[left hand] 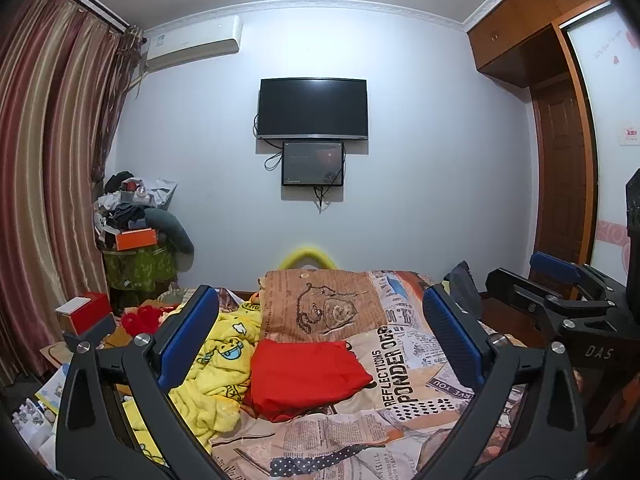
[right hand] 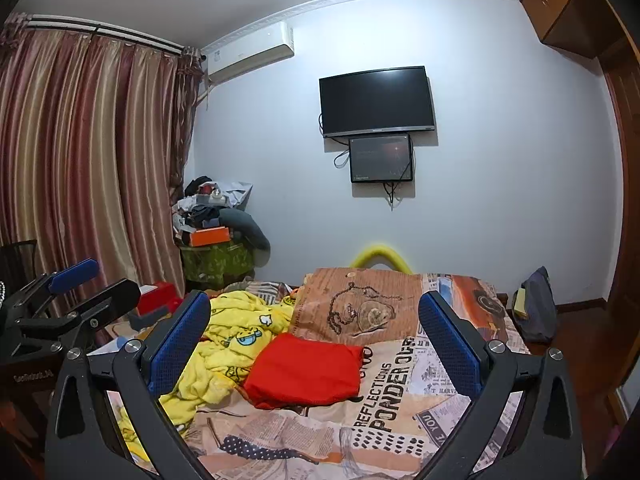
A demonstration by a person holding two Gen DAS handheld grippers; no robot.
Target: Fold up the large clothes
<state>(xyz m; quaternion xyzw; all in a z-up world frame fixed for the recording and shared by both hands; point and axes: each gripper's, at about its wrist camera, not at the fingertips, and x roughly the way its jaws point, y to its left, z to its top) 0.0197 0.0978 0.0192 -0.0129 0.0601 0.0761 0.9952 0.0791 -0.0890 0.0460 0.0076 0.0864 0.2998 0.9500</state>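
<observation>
Blue-padded fingers (left hand: pixel 188 332) of the left gripper (left hand: pixel 320 328) and right gripper (right hand: pixel 316 332) spread wide, holding nothing. Between them, farther off, a folded red garment (left hand: pixel 308 376) lies on the bed (left hand: pixel 400 360), touching a crumpled yellow robe (left hand: pixel 216 368).

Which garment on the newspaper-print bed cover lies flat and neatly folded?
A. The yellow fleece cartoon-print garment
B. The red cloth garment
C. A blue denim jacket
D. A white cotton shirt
B: the red cloth garment lies as a flat, squared bundle on the newspaper-print bed cover, while the yellow fleece cartoon-print garment beside it is crumpled; both the left gripper and the right gripper are open and hold nothing.
</observation>
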